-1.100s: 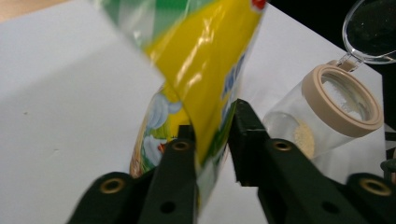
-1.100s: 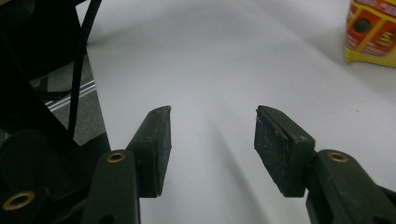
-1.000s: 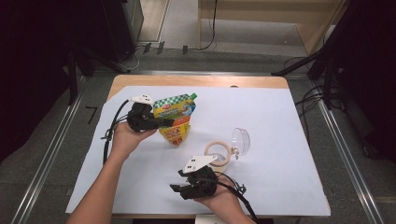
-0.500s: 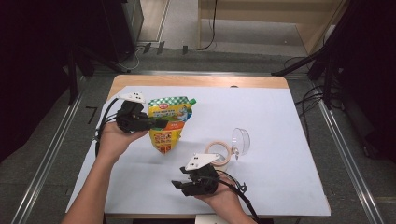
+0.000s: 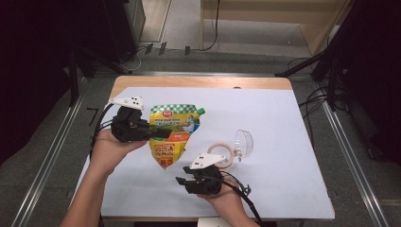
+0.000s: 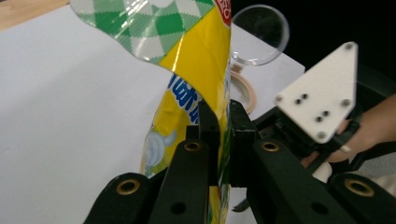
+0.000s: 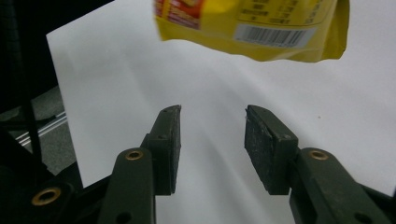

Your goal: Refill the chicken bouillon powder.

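Clamping down at left centre of the high view, the left gripper has its black jaws pinched tight on the edge of the sauce pouch, a glossy yellow bag with a green-and-white checked top band and a small green spout at its upper right corner. In the left gripper view the pouch rises between the jaws, its film crinkled and bowed, and it hangs tilted with its pointed lower end over the white sheet that covers the table. Low in the middle of the high view, the right gripper sits with its jaws well apart and nothing between them; its own view shows the rough, matte pads over bare sheet, with the pouch's barcoded bottom edge at the upper part of the frame. Just right of that gripper lies a tan ring of tape, flat, and a clear round plastic lid stands on edge, touching the ring.
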